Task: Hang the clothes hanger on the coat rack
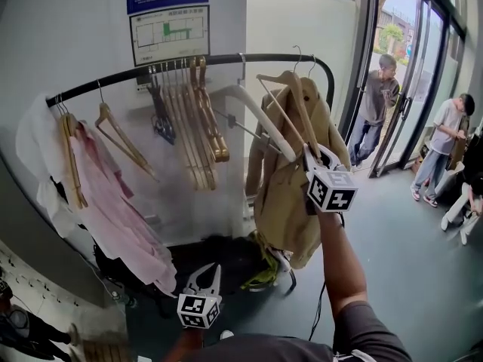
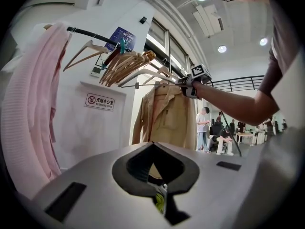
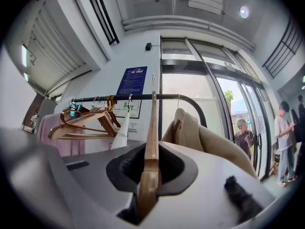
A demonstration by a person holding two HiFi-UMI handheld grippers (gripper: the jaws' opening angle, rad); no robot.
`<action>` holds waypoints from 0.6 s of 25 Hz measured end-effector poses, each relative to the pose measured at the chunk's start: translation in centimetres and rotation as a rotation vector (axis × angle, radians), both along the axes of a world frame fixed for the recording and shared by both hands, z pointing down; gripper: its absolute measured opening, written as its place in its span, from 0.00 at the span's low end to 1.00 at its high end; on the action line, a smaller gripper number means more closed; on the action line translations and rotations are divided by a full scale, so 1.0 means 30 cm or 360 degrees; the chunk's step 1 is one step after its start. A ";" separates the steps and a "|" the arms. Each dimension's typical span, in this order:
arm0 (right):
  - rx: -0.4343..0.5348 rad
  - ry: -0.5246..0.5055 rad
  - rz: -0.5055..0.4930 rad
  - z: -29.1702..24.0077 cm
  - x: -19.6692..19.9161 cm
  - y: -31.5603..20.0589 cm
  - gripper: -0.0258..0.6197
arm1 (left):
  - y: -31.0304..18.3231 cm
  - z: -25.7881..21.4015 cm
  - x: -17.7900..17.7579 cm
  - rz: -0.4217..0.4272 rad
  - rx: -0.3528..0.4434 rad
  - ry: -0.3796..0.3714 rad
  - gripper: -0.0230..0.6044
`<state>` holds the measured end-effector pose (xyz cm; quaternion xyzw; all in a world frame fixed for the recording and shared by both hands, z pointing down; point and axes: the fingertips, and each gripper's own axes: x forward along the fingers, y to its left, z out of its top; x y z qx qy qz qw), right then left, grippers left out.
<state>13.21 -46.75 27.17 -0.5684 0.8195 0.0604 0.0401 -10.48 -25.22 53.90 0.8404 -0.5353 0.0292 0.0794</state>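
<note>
One wooden clothes hanger is what you have, pinched by its lower arm in your right gripper, jaws clamped on the wood so the hook stands free above. It sits at about 1 o'clock in the head view. Its hook is level with the coat rack rod, though I cannot tell whether it has caught. Gripping low probably gives you reach to tip the hook over. The beige jacket hangs right behind at 3 o'clock, and the bunched wooden hangers sit at 10 o'clock, leaving a narrow bare stretch between. Your left gripper waits low at 6 o'clock, jaws together on nothing, clear of the work.
</note>
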 end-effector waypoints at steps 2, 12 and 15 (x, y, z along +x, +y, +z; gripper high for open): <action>-0.0035 0.0023 -0.0005 -0.013 -0.016 -0.037 0.11 | 0.002 -0.004 0.001 0.0004 0.0003 0.0001 0.04; -0.0208 0.0015 -0.0053 -0.024 -0.080 -0.148 0.11 | 0.011 -0.010 -0.030 -0.0020 0.0011 0.0001 0.04; -0.0218 0.0017 -0.0068 -0.017 -0.094 -0.156 0.11 | 0.010 -0.002 -0.042 -0.0032 0.0009 0.0003 0.04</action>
